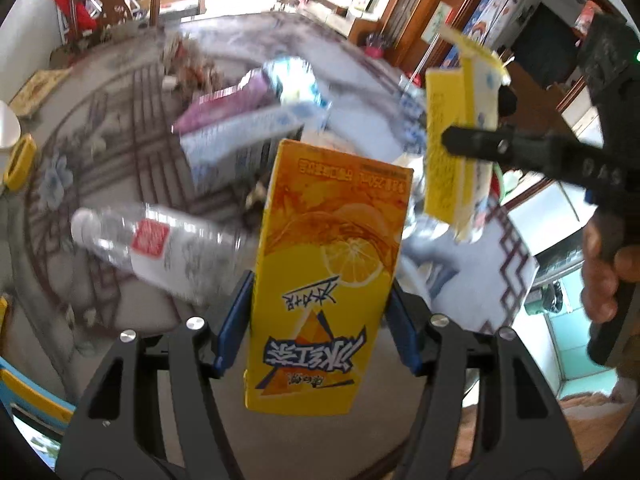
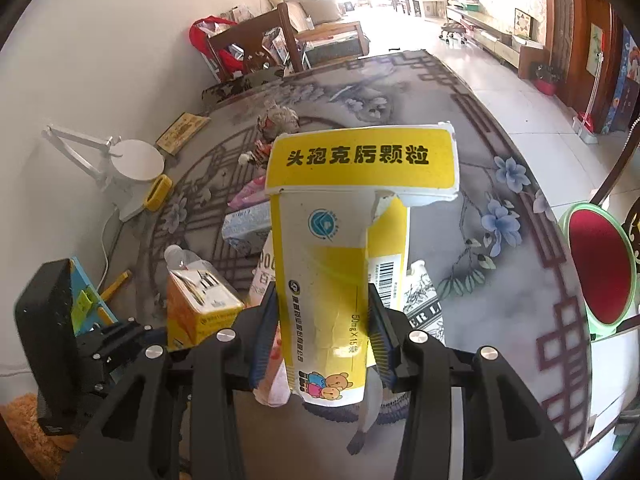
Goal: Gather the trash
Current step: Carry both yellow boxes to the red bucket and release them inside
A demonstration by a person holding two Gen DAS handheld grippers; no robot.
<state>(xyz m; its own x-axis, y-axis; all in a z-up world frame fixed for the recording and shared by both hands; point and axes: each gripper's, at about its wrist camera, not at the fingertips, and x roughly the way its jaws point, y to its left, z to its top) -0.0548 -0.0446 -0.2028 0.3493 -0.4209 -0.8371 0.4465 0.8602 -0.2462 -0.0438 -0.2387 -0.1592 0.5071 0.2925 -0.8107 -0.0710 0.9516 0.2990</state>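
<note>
Table (image 2: 500, 312) with a grey, flower-printed cover fills the ground ahead of and below both grippers; its litter lies beyond the fingertips. Left gripper (image 1: 318, 328), seen from its own wrist view, pinches an orange-yellow drink carton (image 1: 326, 280) across its long sides, blue pads (image 1: 234, 328) pressed on both faces, the carton lifted clear of the table and its printed front turned toward the camera. Right gripper (image 2: 324, 332) clamps a yellow-and-white medicine box (image 2: 344, 248) between its blue pads, the box standing up out of the jaws with its torn top flap folded forward above the fingertips; in the left wrist view the same box hangs up and to the right of the left gripper, with part of a hand (image 1: 608, 272) on the handle at far right. Clear plastic bottle (image 1: 156, 248) with a red label lies on its side just left of the left fingertips, blurred. Pale blue box (image 1: 244, 136) and pink packet (image 1: 224, 104) lie farther ahead, beyond the carton's upper edge. White lamp base (image 2: 136, 164) stands well left of the right gripper, a small yellow holder (image 2: 158, 192) just beside it
</note>
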